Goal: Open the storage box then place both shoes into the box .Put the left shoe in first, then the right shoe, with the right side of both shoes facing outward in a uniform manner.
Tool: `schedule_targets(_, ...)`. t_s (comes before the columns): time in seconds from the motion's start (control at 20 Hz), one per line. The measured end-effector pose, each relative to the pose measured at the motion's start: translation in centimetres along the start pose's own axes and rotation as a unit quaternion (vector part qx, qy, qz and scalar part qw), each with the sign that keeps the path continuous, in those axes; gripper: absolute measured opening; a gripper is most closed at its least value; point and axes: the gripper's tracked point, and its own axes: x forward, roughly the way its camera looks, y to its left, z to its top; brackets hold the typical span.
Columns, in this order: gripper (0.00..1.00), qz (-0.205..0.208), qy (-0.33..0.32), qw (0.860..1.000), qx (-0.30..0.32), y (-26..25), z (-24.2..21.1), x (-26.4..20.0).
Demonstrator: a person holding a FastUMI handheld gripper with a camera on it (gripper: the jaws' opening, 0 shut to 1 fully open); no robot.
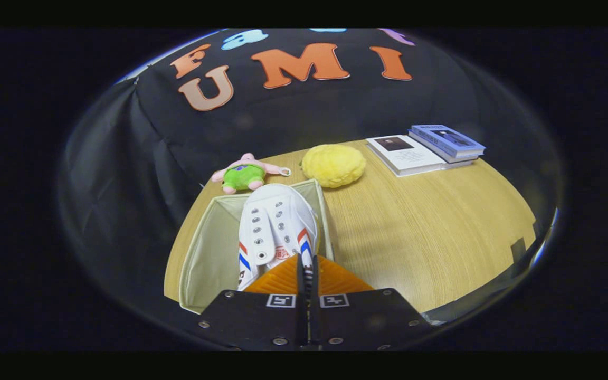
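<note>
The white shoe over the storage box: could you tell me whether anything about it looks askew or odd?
Nothing looks damaged. The white shoe hangs toe-first over the open storage box, pinched at its heel collar by the gripper. It sits against the box's right wall, so it is off-centre rather than wrong.

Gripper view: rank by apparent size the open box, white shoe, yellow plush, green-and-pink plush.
1. Pale fabric storage box
2. White lace-up shoe, held over the box in the shut tongs; nearest the camera, so inflated
3. Round yellow plush
4. Green-and-pink plush toy
</note>
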Motion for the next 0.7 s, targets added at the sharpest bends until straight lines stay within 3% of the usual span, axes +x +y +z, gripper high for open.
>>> schedule_targets(0.05,0.04,0.004,0.002,1.000,-0.002,0.4,-0.1,-0.1)
schedule_targets(0.15,0.19,0.023,-0.011,1.000,0.001,1.7,0.9,-1.2)
schedule_targets(0.3,0.72,0.017,-0.043,0.999,-0.020,1.0,3.4,-1.6)
schedule_targets(0.4,0.98,0.021,-0.054,0.998,-0.013,0.7,4.8,-2.1)
schedule_targets(0.7,0.98,0.010,-0.114,0.993,-0.033,-2.3,10.8,-5.3)
